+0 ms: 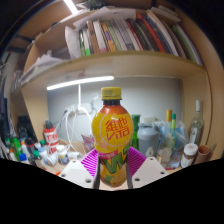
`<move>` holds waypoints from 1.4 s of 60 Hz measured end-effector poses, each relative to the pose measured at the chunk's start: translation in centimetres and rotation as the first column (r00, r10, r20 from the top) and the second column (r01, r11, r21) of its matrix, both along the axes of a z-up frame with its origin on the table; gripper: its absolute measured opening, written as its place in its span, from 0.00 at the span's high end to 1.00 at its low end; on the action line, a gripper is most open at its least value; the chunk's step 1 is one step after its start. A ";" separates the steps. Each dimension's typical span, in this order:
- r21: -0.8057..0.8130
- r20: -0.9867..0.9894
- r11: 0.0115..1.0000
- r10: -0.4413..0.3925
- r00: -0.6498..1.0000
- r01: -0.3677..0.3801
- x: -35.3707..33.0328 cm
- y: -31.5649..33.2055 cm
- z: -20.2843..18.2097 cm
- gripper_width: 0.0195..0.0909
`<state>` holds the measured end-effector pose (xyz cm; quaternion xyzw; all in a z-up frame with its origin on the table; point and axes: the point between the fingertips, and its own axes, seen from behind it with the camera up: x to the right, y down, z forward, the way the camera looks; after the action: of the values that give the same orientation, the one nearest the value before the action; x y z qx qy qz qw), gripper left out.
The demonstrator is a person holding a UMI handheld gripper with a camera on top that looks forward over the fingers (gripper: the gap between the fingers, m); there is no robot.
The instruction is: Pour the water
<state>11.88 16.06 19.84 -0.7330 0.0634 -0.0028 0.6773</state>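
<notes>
Between its pink pads, the hand-held gripper [113,166] clamps an orange bottle [113,135], cluttered desk [40,150] beyond.

bottle [113,138] label, large red chars, prob. Chinese, not legible

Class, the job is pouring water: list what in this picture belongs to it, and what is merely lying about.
Belongs to the job:
- orange drink bottle
- tongs, shut on the bottle

Lying about:
- books on the shelf
- small bottles and jars on the desk behind
- strip light
</notes>
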 end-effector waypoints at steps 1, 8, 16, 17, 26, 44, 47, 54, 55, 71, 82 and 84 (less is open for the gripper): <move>-0.023 0.009 1.000 -0.002 1.000 0.002 0.3 0.0 -1.3 0.75; -0.099 0.057 0.995 0.025 0.998 -0.019 0.3 0.3 -6.9 0.75; -0.143 0.078 0.990 0.031 0.996 -0.020 0.1 0.5 -10.6 0.75; -0.147 0.083 0.989 0.027 0.996 -0.015 0.2 0.4 -10.9 0.75; -0.154 0.054 0.988 0.014 0.998 -0.006 0.5 -0.1 -13.1 0.72; -0.195 0.038 0.981 0.028 0.999 -0.020 0.4 -0.6 -13.8 0.46; -0.253 0.023 0.967 0.044 0.999 -0.037 0.0 -1.2 -14.7 0.25; -0.271 -0.022 0.962 0.016 1.000 -0.022 0.3 -3.6 -13.8 0.09; -0.275 -0.023 0.961 0.010 1.000 -0.016 0.4 -4.1 -13.7 0.09; -0.257 -0.009 0.966 -0.013 1.000 0.010 -2.3 -15.6 -6.8 0.09; -0.236 0.017 0.972 -0.015 1.000 0.018 -5.8 -26.9 -0.3 0.09; -0.230 0.028 0.973 -0.016 0.999 0.022 -6.6 -29.1 0.9 0.09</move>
<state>5.27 -12.99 20.73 -0.8059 0.0606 -0.0262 0.5884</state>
